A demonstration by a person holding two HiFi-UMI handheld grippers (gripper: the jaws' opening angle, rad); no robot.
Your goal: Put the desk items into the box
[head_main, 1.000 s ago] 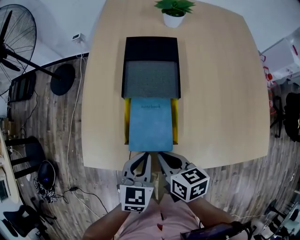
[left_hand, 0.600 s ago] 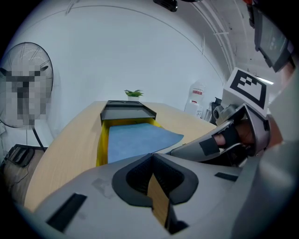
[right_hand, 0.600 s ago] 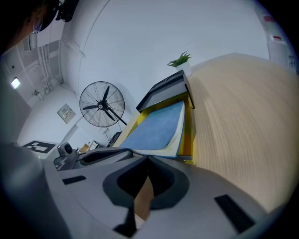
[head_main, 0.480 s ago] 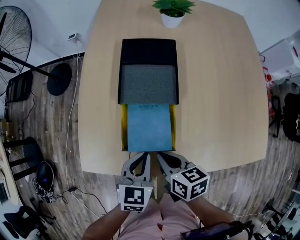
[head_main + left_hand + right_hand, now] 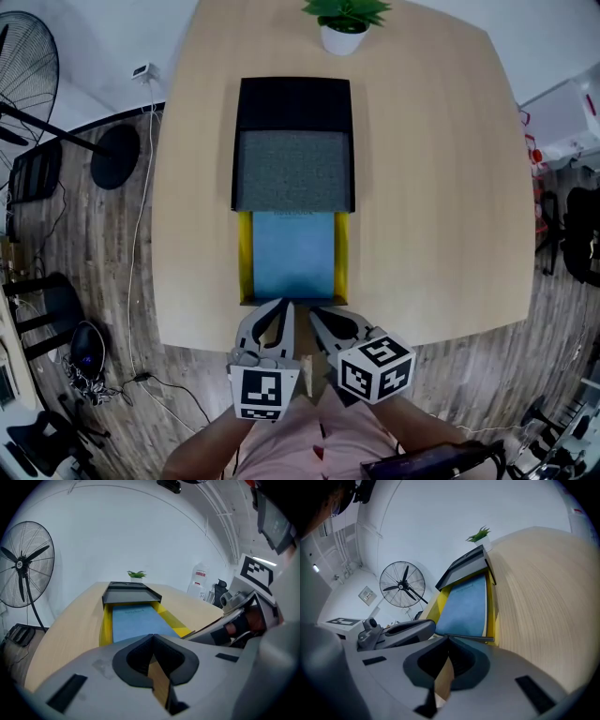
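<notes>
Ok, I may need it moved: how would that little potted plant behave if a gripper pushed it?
The potted plant has a small white pot under wider leaves, so a high push would probably tip it. Pushed low, it would likely slide on the smooth wooden table. It stands near the far edge, so it might fall off.

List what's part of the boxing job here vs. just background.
Job:
- blue notebook
- yellow tray that holds it
- black box with grey panel
- left gripper and right gripper, both shut and empty, at the tray's near end

Lying about:
- potted plant at the table's far edge
- standing fan on the floor
- floor cable
</notes>
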